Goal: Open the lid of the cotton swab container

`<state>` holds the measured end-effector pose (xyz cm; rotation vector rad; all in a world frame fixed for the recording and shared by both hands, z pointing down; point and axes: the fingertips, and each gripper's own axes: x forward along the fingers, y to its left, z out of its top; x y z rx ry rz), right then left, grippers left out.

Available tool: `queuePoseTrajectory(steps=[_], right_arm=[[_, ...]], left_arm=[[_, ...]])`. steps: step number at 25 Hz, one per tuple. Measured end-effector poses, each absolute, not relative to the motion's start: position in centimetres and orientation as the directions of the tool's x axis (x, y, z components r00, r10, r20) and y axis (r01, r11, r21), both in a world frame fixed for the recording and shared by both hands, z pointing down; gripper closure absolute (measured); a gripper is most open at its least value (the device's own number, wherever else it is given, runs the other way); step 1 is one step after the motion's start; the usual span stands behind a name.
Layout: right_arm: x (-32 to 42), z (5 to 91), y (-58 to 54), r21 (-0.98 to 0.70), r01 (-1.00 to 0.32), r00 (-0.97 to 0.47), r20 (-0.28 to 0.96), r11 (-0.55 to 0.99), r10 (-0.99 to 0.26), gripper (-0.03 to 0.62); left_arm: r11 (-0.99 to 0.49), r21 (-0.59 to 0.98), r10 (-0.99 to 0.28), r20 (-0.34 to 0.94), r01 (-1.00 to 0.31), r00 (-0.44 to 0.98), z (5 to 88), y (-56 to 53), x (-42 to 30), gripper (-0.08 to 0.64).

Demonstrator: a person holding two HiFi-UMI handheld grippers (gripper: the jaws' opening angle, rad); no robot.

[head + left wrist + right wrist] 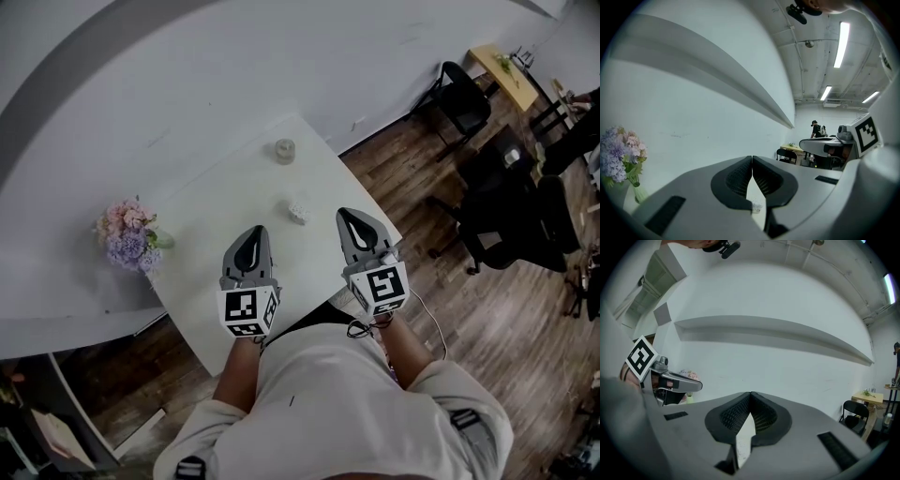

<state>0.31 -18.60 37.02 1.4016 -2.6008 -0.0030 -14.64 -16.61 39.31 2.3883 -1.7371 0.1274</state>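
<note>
The left gripper (253, 232) has its jaws pressed together with nothing between them; its own view (752, 161) shows the ribbed pads meeting in a single seam. The right gripper (344, 216) is likewise closed tight and empty, its pads meeting in its own view (750, 397). Both hover side by side over the near part of a white table (234, 178), pointing away from the person.

The small whitish cotton swab container (299, 211) lies on the table ahead of the two tools, in the gap between their lines. It is ahead and to the right of the left gripper's tip, level with and to the left of the right gripper's tip, touching neither. The left gripper view catches it low down, through the gap under the closed jaws (757, 206).

Farther ahead, beyond the container, sits a round greyish object (285, 150). Out to the left of the left gripper stands a bunch of pink and lilac flowers (127, 239). To the right of the right gripper, off the table, lies wood flooring (487, 319) with black chairs (464, 98).
</note>
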Motion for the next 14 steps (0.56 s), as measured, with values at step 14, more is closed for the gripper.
queuePoseTrajectory(steps=[14], right_arm=[[1.4, 37.6, -18.4, 0.110, -0.826, -0.531, 0.175, 0.552, -0.829, 0.596]], left_arm=[[-0.330, 0.097, -0.923, 0.175, -0.939, 0.342, 39.9, -16.6, -13.3, 0.538]])
